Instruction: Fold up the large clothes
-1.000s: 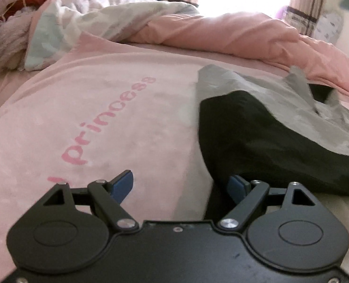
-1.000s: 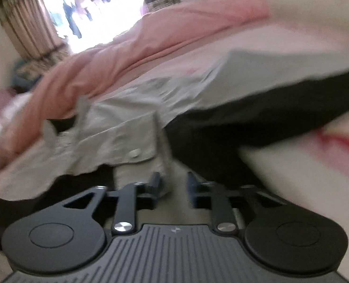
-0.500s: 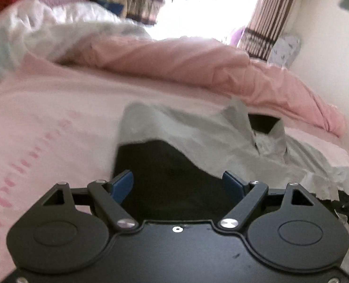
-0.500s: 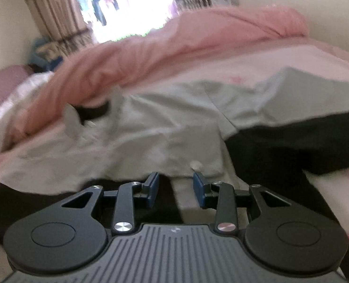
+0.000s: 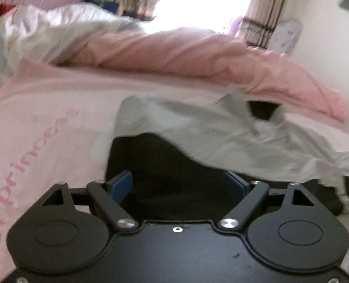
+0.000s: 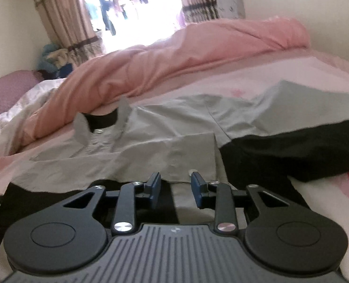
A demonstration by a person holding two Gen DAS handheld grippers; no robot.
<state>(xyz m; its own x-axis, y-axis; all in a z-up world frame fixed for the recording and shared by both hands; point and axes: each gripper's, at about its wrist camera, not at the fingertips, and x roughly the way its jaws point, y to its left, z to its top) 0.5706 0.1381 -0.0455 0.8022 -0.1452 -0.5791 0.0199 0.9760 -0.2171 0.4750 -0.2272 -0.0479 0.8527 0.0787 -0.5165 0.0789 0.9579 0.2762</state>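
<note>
Grey-and-black shirt (image 6: 165, 146) lies spread on the bed (image 6: 304, 75), collar (image 6: 101, 120) toward the far side, right up against the bunched pink duvet (image 6: 174, 61).

Left tongs (image 5: 178, 185) — jaws wide apart, nothing gripped. Blue pads (image 5: 121, 185) hover over the black part of the shirt; the frame is blurred, so I can't tell whether they touch the cloth. The shirt's left edge runs just inside the left pad. Beyond that edge there is open pink sheet (image 5: 44, 122) with "princess" lettering — plenty of free room on that side, out to the crumpled white quilt (image 5: 44, 30) at the far left.

Right tongs (image 6: 175, 188) — jaws partly open and closing, straddling the grey front strip of the shirt near a white button (image 6: 193, 171). The pads are not pressing on the cloth, so no hold. A folded grey flap has its straight edge running just ahead of the fingertips, with its corner to the right of them.

Right of the tongs, the black sleeve (image 6: 304, 151) stretches toward the bed's right side, with a grey shoulder panel above it. Bare sheet shows beyond the sleeve on the near right. On the far side the duvet ridge runs along the whole top edge, with very little clearance behind the collar. Curtains (image 6: 63, 23) and a bright window lie beyond.
</note>
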